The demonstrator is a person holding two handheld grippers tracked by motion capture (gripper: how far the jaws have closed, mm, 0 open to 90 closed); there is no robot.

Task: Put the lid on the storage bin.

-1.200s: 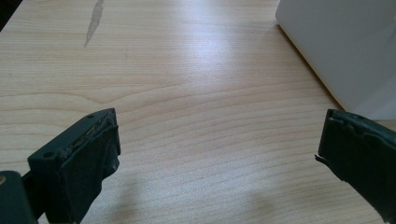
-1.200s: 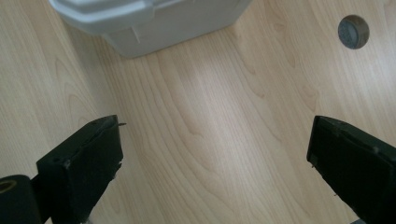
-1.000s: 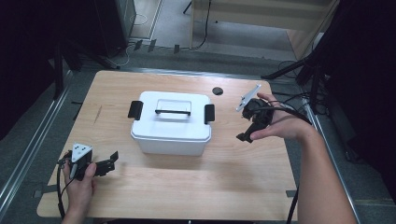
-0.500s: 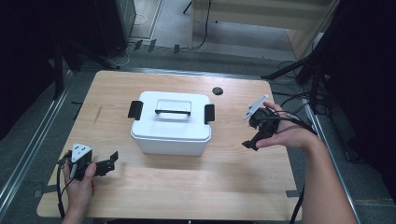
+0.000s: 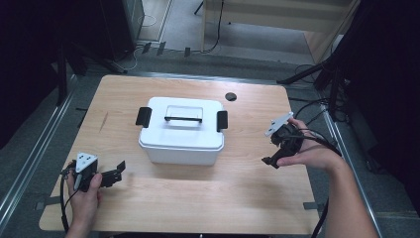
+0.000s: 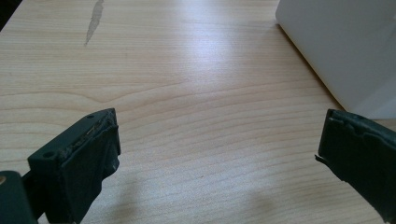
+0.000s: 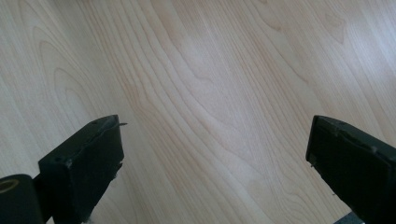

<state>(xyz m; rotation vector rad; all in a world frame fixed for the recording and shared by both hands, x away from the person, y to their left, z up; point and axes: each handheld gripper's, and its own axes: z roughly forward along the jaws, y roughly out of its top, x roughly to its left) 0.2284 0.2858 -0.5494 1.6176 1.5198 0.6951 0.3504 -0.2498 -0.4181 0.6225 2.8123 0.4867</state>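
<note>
From above, white lidded box (image 5: 181,131) mid-desk (image 5: 208,198), long axis 9-to-3, left gripper (image 5: 115,173) at 7, right gripper (image 5: 270,159) at 3; left gripper view: fingers (image 6: 79,158) spread, box corner at 1; right gripper view: fingers (image 7: 84,163) spread over bare wood.

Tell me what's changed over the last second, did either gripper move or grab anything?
The right gripper drew back from beside the white box, toward the table's right edge and nearer the person, and sank lower. Its jaws stand open, holding nothing. The left gripper stayed at the near left, open and empty; the box, lid clipped on, did not move.
</note>
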